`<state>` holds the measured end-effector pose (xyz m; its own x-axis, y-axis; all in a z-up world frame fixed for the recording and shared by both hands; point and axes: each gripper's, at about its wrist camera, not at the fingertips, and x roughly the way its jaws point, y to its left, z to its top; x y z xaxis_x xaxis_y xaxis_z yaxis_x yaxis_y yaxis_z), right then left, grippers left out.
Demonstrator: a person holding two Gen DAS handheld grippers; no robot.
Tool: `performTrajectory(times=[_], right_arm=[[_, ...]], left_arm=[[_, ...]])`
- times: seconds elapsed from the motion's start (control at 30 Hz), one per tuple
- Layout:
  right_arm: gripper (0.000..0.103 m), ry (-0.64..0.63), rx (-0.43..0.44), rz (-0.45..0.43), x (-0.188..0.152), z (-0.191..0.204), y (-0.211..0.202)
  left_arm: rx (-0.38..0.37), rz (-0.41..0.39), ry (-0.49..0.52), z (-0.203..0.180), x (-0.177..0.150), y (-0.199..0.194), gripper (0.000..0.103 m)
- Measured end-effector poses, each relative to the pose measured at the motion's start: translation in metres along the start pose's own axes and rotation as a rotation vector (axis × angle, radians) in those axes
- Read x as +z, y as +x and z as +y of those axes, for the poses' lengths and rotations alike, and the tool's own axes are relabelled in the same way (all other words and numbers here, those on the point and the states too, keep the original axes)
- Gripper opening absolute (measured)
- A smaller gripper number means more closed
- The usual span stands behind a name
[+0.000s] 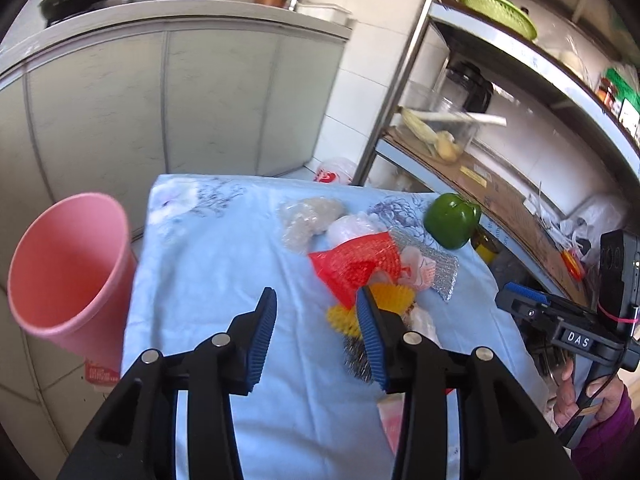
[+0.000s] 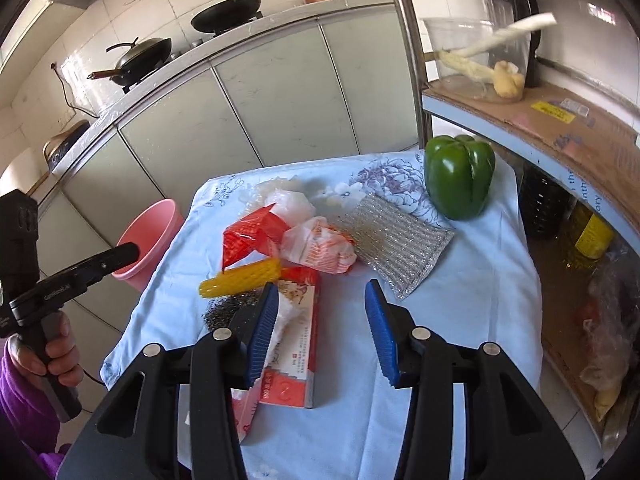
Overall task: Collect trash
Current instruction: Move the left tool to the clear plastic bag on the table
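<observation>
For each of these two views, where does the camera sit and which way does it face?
Left wrist: on the left claw, open, looking across the blue-clothed table toward the cabinets, pink bin at left; the right claw and its hand show at right.
Right wrist: on the right claw, open, over the trash pile; the left claw and hand show at left.
Shared: red net, green pepper, bin.
</observation>
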<state>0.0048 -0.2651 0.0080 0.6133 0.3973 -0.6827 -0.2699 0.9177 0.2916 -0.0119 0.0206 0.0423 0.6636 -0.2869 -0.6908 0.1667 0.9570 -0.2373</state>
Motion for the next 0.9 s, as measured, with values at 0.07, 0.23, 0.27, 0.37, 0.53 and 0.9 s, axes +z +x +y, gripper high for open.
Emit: performTrajectory(times=[0.07, 0.23, 0.27, 0.37, 0.53, 0.9], right_arm=[[0.046, -0.003, -0.005, 0.006, 0.005, -0.007, 0.007], [0.046, 0.012, -0.029, 0.006, 0.021, -0.017, 0.021], [0.046, 0.017, -0.038, 0.003, 0.025, -0.021, 0.025], [0.046, 0.037, -0.054, 0.008, 0.029, -0.031, 0.034], [0.046, 0.075, -0.092, 0.027, 0.027, -0.055, 0.043], [0.048, 0.115, -0.111, 0.082, 0.025, -0.075, 0.076]], left_arm=[[-0.005, 0.011, 0.016, -0.002, 0.011, 0.015, 0.041], [0.005, 0.039, 0.015, 0.006, 0.047, 0.055, 0.041], [0.011, 0.048, 0.016, 0.007, 0.054, 0.067, 0.041], [0.019, 0.091, -0.002, 0.013, 0.071, 0.101, 0.041], [0.082, 0.182, -0.037, 0.025, 0.073, 0.154, 0.041], [0.073, 0.154, -0.084, 0.033, 0.063, 0.164, 0.014]])
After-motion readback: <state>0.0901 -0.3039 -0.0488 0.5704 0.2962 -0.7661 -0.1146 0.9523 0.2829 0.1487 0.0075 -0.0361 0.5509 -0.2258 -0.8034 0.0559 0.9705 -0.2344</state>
